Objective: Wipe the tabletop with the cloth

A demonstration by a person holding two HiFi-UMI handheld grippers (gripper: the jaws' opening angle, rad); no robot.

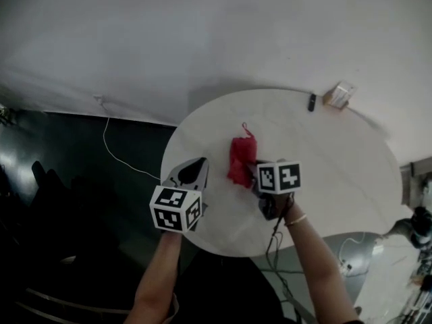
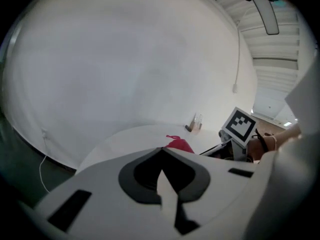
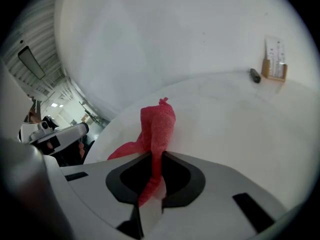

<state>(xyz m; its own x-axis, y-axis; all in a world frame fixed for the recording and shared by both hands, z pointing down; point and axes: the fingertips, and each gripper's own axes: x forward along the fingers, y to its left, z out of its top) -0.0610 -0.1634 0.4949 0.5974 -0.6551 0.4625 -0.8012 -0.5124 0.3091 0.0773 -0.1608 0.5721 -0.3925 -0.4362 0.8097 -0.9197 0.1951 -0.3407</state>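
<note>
My right gripper [image 3: 156,155] pinches a bunched fold of the soft, light red cloth [image 3: 158,124]; my left gripper [image 2: 161,150] sits closed, empty.

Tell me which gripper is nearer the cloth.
Right. The right gripper is clamped on the cloth. The left gripper sits to the cloth's left, apart from it, its jaws together on nothing.

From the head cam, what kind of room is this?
Probably a staged recording corner in a lab or workshop: a bare round white table, a plain white backdrop behind it, a loose cable on the dark floor.
</note>
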